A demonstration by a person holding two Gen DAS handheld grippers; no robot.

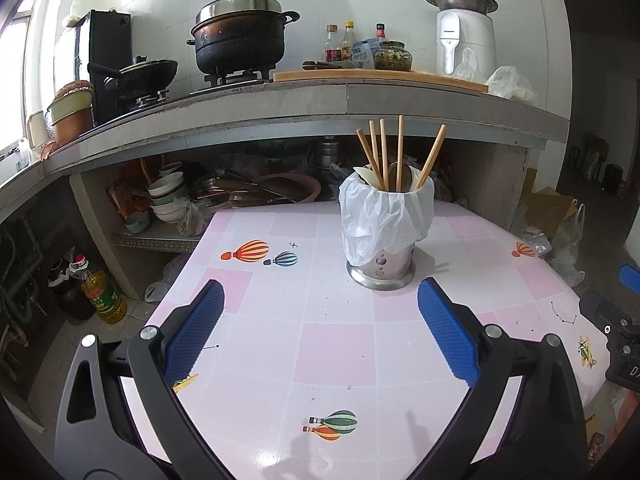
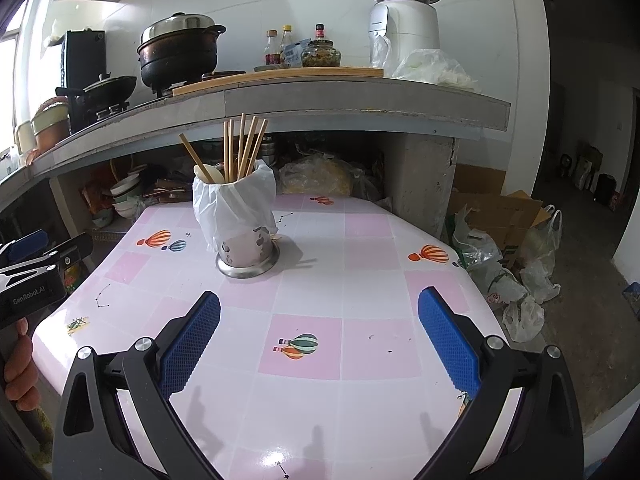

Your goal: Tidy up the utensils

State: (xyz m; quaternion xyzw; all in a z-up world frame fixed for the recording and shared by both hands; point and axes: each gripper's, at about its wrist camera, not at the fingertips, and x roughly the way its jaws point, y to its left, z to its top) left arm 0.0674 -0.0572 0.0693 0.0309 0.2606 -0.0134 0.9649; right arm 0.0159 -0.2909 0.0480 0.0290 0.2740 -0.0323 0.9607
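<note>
A steel utensil holder (image 1: 382,266) lined with a white plastic bag stands on the pink-and-white checked table (image 1: 336,344). Several wooden chopsticks (image 1: 400,152) and spoons stand upright in it. It also shows in the right wrist view (image 2: 246,250), with the chopsticks (image 2: 242,148). My left gripper (image 1: 320,300) is open and empty, just in front of the holder. My right gripper (image 2: 319,308) is open and empty, further back and to the holder's right. The left gripper's body shows at the left edge of the right wrist view (image 2: 36,276).
A kitchen counter (image 1: 344,100) runs behind the table with a black pot (image 1: 240,36), a wok, sauce bottles and a white appliance (image 1: 464,36). Bowls (image 1: 168,196) sit on the shelf below. An oil bottle (image 1: 102,292) stands on the floor left; bags and cardboard (image 2: 508,240) lie right.
</note>
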